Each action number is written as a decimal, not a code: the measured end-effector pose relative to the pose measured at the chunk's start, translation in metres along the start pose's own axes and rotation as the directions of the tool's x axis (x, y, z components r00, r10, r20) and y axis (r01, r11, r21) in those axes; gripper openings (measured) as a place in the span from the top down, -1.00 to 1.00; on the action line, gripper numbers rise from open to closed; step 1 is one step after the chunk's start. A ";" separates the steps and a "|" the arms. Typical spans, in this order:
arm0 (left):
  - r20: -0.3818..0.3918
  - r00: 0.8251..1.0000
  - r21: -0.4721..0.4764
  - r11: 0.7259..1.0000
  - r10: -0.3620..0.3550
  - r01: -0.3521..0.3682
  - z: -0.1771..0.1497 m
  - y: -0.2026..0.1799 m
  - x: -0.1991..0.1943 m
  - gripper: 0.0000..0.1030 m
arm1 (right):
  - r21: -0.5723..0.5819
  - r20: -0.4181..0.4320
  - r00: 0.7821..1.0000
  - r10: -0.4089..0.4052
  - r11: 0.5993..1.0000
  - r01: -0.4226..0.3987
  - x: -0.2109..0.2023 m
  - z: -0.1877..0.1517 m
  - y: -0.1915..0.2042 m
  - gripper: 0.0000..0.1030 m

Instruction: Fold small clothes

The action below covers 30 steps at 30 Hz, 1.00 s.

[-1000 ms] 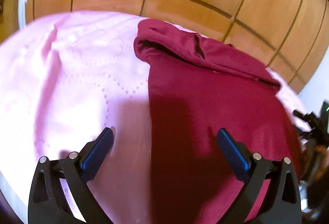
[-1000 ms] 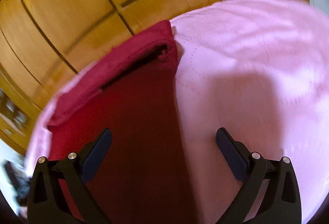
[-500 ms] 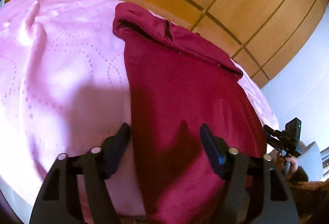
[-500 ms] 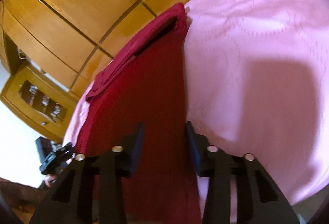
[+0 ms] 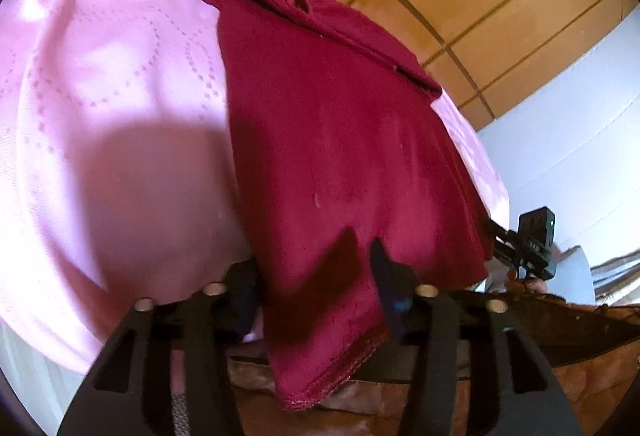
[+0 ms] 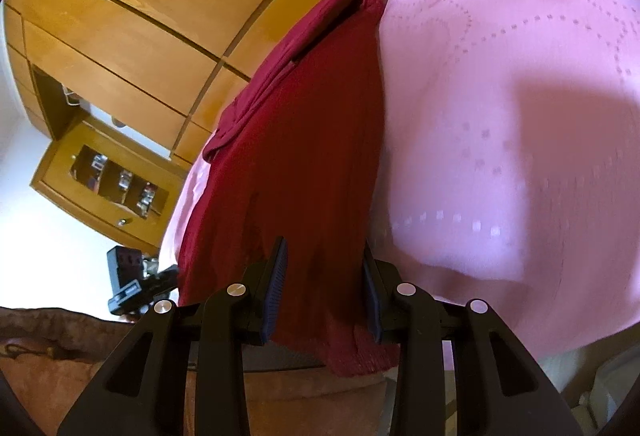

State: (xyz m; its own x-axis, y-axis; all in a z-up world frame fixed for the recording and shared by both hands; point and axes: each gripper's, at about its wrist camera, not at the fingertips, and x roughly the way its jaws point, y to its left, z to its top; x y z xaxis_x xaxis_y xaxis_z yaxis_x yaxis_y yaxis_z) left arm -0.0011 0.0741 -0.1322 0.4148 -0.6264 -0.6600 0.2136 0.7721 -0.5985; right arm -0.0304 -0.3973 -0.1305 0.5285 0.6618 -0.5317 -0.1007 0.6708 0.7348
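Left hand-held gripper (image 5: 316,292) and right hand-held gripper (image 6: 325,286) half-closed, straddling near hem corners of maroon garment (image 5: 340,139) on pink bedspread (image 5: 120,95); pinch apparently incomplete, ready for lengthwise fold.

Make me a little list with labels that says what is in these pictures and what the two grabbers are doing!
Garment: dark red knit cloth garment, spread flat, near hem hanging off the edge
Surface: pink dotted-pattern bedspread
Background: orange-brown wooden panelled wardrobe
Left hand-held gripper: fingers on either side of the garment's near left corner, not fully shut
Right hand-held gripper: fingers straddling the near right corner, gap still visible
Fold: not yet made from this end
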 end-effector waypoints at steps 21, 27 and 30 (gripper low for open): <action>0.126 0.969 0.035 0.977 -0.215 0.212 0.009 -0.023 -0.069 0.89 | -0.127 0.049 0.942 0.332 0.938 -0.324 -0.039 -0.005 0.054 0.81; 0.120 0.949 0.029 0.956 -0.293 0.292 -0.006 -0.022 -0.094 0.89 | -0.150 0.052 0.895 0.444 0.889 -0.433 -0.063 -0.021 0.062 0.81; 0.117 0.949 0.001 0.956 -0.292 0.294 -0.002 -0.015 -0.099 0.88 | -0.132 0.081 0.883 0.463 0.883 -0.451 -0.069 -0.023 0.057 0.81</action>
State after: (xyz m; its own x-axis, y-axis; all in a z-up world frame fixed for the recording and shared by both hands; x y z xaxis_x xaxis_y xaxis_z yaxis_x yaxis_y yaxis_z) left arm -0.0473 0.1244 -0.0593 0.4352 -0.8074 -0.3983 0.3273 0.5540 -0.7655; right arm -0.0923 -0.3975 -0.0618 0.4879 0.8677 -0.0951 -0.4388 0.3381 0.8326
